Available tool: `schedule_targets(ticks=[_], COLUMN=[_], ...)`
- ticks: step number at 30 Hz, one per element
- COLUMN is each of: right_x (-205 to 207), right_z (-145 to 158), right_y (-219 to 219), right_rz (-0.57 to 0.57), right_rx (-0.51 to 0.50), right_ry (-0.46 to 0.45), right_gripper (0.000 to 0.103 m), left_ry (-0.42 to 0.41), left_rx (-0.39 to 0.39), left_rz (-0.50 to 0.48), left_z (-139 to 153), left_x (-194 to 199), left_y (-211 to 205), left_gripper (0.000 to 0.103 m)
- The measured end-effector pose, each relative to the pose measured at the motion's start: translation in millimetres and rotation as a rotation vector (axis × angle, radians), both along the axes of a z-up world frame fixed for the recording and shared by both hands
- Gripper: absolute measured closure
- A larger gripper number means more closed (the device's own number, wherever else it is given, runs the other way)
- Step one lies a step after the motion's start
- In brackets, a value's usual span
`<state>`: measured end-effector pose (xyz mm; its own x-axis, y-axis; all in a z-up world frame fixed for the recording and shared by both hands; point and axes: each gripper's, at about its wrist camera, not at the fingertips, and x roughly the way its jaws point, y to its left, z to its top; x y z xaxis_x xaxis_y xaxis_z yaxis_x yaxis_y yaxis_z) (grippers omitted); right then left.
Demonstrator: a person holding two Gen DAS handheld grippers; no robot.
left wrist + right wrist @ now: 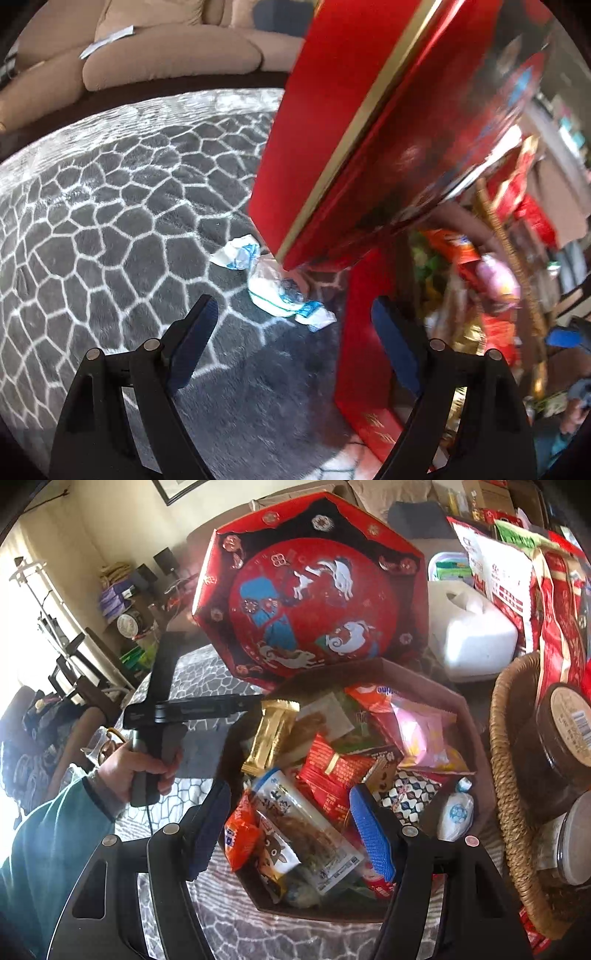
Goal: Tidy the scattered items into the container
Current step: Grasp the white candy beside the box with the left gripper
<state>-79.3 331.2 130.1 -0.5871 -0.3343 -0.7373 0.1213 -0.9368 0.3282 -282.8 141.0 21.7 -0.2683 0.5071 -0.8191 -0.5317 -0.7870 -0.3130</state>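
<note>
The red octagonal box stands on the patterned cloth, full of snack packets. Its red lid is tilted up behind the box; in the left wrist view the lid fills the upper right and the box wall stands by my right finger. Two white-and-blue wrapped candies lie on the cloth just left of the box. My left gripper is open and empty, just short of them. My right gripper is open and empty above the box's near side.
A wicker basket with jars stands right of the box. A white tissue box and snack bags sit behind. A beige sofa lies beyond the table's far edge. The person's hand holds the left gripper handle.
</note>
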Motion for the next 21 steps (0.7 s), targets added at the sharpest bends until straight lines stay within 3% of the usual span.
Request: schedule_targets(ticks=[5,8,10,18,20,21], right_x=[0.0,1.0,1.6,3.5,4.7,5.1], right_z=[-4.9,-6.8,-7.4,-8.8,-7.3,-6.7], right_y=[-3.8,-8.9,-12.5,-22.3,-25.3,-27.0], right_rz=[0.006,0.018,0.03,0.047,0.054,0.059], right_rx=[0.026,0.039,0.041,0.054,0.056,0.057], right_ry=[-0.006,-0.009,-0.009,-0.007,-0.001,0.001], right_gripper=[0.034,0.034,0.034,0.034,0.034,0.034], left_ry=[0.016,-0.025,-0.026,-0.058,-0.088,-0.09], left_rx=[-0.024,-0.037,-0.049,-0.094,-0.063,-0.033], left_rz=[0.029,0.06,0.082,0.089,0.118,0.142], left_z=[-3.6,-12.6,-14.5,-18.3,-16.9,-13.0], left_x=[-4.7,-11.5,-11.3,0.7,2.5,2.7], left_y=[3.7,-1.9,-8.9,-34.4,-53.2,-61.8], left_gripper=[0.021,0.034,0.052,0.084,0.084,0.078])
